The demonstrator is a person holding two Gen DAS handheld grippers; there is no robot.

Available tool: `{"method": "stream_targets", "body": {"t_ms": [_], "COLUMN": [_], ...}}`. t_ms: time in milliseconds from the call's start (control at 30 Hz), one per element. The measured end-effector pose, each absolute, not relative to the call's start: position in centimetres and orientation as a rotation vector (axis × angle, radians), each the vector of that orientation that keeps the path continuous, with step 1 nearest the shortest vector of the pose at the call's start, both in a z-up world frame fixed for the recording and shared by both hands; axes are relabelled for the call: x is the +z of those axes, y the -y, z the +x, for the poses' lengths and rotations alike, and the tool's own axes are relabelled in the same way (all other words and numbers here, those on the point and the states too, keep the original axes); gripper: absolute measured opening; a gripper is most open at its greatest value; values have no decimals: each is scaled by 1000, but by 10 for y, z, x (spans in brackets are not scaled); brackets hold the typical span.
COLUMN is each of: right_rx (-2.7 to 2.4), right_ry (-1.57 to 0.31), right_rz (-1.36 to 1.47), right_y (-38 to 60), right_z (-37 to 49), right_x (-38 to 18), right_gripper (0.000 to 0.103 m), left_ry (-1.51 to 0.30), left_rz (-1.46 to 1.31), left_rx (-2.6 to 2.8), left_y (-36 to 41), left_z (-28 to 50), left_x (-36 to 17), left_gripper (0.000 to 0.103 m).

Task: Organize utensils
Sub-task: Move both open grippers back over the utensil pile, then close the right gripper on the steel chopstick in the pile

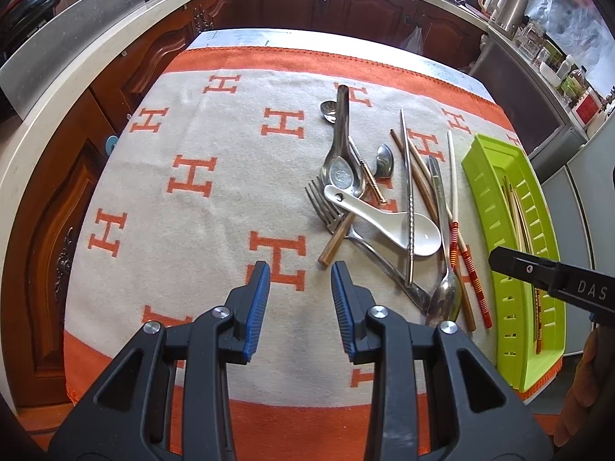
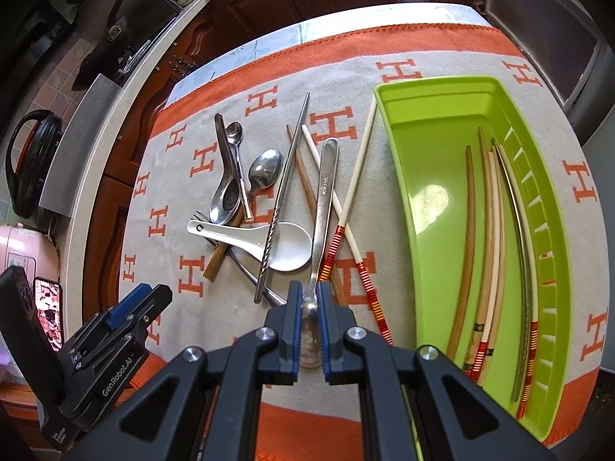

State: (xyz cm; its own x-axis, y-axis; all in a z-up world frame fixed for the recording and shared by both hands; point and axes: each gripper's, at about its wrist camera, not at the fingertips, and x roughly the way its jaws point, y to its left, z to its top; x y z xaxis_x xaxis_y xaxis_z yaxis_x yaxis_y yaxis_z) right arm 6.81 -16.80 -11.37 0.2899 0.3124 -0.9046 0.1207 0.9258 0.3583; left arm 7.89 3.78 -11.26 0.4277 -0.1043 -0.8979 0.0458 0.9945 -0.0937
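Currently my right gripper (image 2: 309, 307) is clamped on the bowl end of a long steel spoon (image 2: 324, 188), whose handle points away across the utensil pile (image 2: 261, 199) on the orange-lettered cloth (image 2: 192, 269). My left gripper (image 1: 300, 280) hangs over bare cloth, jaws parted, holding nothing. The green tray (image 2: 423, 146) sits just right of the pile and already contains several chopsticks (image 2: 488, 230).

Risk: the grip is at one extreme of the spoon, so the long handle may swing or slip on the smooth metal. The handle lies across the striped chopsticks (image 2: 361, 269) and beside the white ceramic spoon (image 2: 284, 246); a careless lift may drag or scatter them.
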Motion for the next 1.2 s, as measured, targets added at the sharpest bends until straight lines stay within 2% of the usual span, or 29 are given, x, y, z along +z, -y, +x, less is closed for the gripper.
{"method": "stream_targets", "body": {"t_ms": [200, 967, 1000, 1067, 1200], "right_rx": [112, 73, 74, 67, 72], "right_ry": [-1287, -1311, -1313, -1303, -1282], "right_rz": [444, 397, 388, 384, 398], "right_y": [170, 133, 132, 132, 137], "right_z": [78, 152, 153, 153, 149], "right_x": [-120, -163, -163, -163, -160], "right_gripper": [14, 15, 15, 6, 6], "left_ry": [-1133, -1132, -1137, -1140, -1142], "left_rz": [-84, -166, -172, -176, -172], "left_rx": [-92, -52, -51, -53, -69], "left_y": [-51, -103, -104, -104, -99], "left_z": [81, 118, 120, 121, 121], "left_x": [-120, -138, -139, -141, -140], "left_gripper": [30, 30, 30, 30, 30]}}
